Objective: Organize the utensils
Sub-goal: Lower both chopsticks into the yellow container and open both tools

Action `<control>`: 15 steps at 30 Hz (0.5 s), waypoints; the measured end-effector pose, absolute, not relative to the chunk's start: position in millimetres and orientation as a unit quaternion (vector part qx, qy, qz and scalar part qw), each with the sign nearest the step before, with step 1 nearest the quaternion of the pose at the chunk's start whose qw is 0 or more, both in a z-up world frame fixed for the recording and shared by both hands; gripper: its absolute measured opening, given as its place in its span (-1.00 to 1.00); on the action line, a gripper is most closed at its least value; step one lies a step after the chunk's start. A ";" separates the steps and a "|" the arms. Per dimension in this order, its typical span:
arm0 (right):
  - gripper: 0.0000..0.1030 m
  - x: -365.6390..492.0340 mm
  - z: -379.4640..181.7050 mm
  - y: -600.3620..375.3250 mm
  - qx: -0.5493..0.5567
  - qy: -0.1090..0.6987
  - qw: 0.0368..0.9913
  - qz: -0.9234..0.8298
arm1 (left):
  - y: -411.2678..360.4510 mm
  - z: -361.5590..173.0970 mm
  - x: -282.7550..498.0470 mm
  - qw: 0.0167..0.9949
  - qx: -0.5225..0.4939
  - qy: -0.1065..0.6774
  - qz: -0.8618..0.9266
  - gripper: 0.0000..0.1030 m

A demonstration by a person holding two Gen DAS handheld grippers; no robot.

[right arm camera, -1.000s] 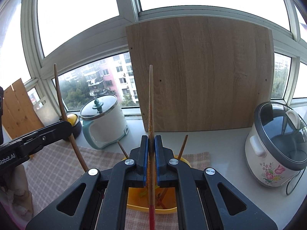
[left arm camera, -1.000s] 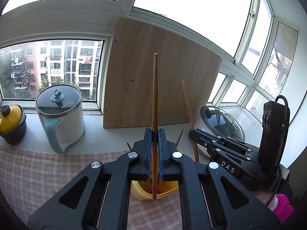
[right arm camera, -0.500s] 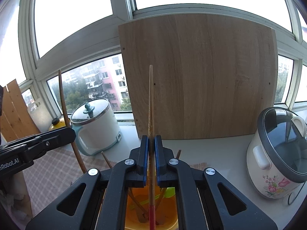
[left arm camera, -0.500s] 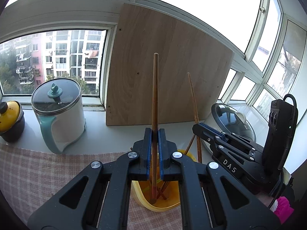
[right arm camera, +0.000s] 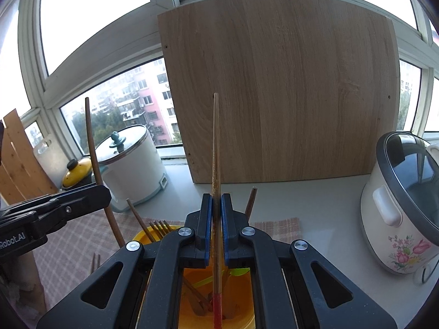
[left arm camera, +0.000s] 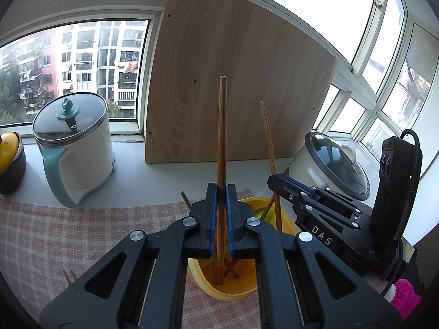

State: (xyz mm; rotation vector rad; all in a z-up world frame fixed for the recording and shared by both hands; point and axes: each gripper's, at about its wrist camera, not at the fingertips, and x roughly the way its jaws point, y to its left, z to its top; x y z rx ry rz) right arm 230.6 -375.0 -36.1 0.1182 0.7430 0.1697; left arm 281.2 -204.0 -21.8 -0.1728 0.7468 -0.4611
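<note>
Left wrist cam: left gripper (left arm camera: 221,192) is clamped tight on a wooden chopstick (left arm camera: 221,142) that stands pretty much upright, long axis vertical, lower tip down inside the yellow cup (left arm camera: 233,288) on the checked cloth (left arm camera: 68,233). Room is tight on the right, where the right gripper (left arm camera: 285,185) sits just beside it. A white kettle (left arm camera: 79,148) stands well off to the left, and a wooden board (left arm camera: 233,82) leans on the window at the far side.

Right wrist cam: right gripper (right arm camera: 216,205) is pinched on its own chopstick (right arm camera: 216,150), also vertical, red end (right arm camera: 216,307) down in the yellow cup (right arm camera: 241,301). A fork (right arm camera: 160,226) and more sticks lean on the cup's left rim. A rice cooker (right arm camera: 400,205) stands on the right with bare sill between.
</note>
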 end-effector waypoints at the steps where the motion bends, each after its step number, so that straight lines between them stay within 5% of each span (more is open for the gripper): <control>1: -0.90 230.2 -36.6 -375.8 0.059 0.363 0.926 0.083 | -205.1 -22.5 280.2 0.901 -0.081 0.361 -0.224 -0.92; 15: -0.90 218.4 -36.2 -379.9 0.065 0.372 0.922 0.080 | -205.2 -24.2 268.4 0.896 -0.077 0.370 -0.235 -0.92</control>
